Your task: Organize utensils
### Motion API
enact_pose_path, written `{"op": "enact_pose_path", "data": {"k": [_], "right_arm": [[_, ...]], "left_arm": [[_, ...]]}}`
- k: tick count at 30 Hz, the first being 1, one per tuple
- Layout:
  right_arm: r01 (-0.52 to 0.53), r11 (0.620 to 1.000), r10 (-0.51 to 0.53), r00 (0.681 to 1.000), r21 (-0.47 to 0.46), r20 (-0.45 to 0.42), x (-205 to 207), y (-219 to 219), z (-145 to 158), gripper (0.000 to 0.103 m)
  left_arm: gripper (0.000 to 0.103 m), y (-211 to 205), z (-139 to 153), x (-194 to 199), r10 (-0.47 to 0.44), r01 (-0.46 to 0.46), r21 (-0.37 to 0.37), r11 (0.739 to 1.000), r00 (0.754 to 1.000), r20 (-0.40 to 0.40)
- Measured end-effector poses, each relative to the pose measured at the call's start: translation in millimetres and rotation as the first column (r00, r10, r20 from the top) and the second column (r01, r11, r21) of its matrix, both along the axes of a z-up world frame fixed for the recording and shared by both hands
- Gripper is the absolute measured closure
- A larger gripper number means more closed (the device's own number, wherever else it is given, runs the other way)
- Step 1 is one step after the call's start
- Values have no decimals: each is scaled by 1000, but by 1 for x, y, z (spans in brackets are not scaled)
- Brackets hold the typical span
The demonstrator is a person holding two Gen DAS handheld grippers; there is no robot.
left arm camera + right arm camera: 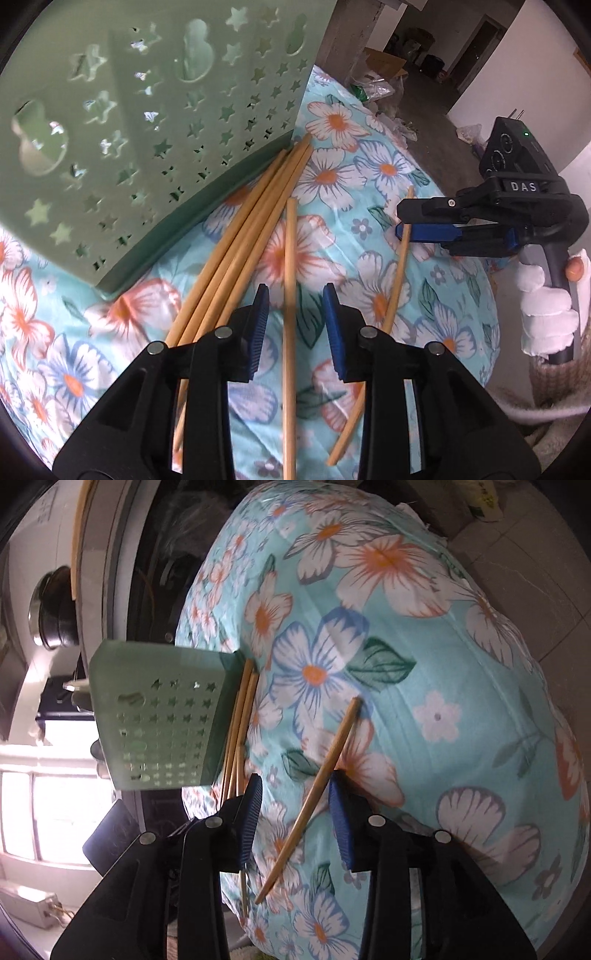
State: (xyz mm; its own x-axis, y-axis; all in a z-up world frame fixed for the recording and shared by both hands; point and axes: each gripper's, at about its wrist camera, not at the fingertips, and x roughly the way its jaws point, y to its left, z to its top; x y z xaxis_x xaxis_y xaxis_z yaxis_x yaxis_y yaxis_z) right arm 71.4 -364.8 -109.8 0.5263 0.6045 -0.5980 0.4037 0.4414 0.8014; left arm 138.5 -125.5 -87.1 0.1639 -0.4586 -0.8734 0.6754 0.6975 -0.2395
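Bamboo chopsticks (236, 236) lie flat beside the upright green star-holed holder (147, 140).

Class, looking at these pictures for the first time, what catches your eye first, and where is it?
The bright floral cloth fills both views. A green basket punched with stars stands at its left, with chopsticks lying against its base. One chopstick lies between the open left gripper jaws; another lies between the open right gripper jaws.

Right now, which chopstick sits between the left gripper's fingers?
The lone straight chopstick, apart from the bundle against the green holder. The left gripper straddles it, pads not touching.
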Motion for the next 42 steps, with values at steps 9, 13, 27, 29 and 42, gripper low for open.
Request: {"op": "enact_pose_path", "data": {"k": [9,13,27,29,42], "right_arm": [[93,995,-92,996,22,-18,5,2,-9,77],[120,993,-119,992,17,-41,-1,1,-16,95],[72,987,-53,989,-141,135,-11,22,43,94],[70,981,-39,985,-183,170,-14,25,57,94],[103,900,48,942,-424,332,-28,40,126,95]], "left_arm": [[82,-16,-7,7,25,-26,20,999,999,37],[94,-16,-7,7,47,-49,32,998,997,59],[97,-4,39,-8,76,-66,-79,995,989,131],[97,3,54,-10,91,-74,-115,991,986,143],[97,41,132,-20,160,-93,-289,953,963,218]]}}
